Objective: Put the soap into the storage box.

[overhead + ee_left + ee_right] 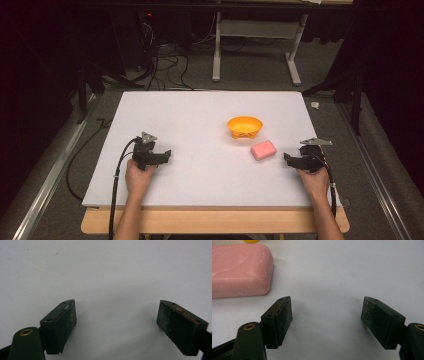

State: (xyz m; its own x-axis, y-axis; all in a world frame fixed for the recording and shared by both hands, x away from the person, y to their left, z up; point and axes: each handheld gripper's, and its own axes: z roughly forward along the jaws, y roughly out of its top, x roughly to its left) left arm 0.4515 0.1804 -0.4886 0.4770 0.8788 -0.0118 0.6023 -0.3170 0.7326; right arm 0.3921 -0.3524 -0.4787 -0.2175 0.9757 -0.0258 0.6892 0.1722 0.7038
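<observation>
Two forearms reach in from the near edge, each hand holding a black gripper over a white board.

The white board [200, 107] lies on one wooden table [215, 220] in a dark room with grey floor [250, 70] and loose cables [167, 65]. The left gripper [167, 155] and right gripper [287, 157] both have jaws spread wide with nothing between them. One pink soap bar [263, 149] lies on the board just beside the right gripper, near one orange bowl [245, 126].

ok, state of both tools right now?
Left tool: open, nothing between the jaws.
Right tool: open, empty; pink soap bar lies apart from it.
</observation>
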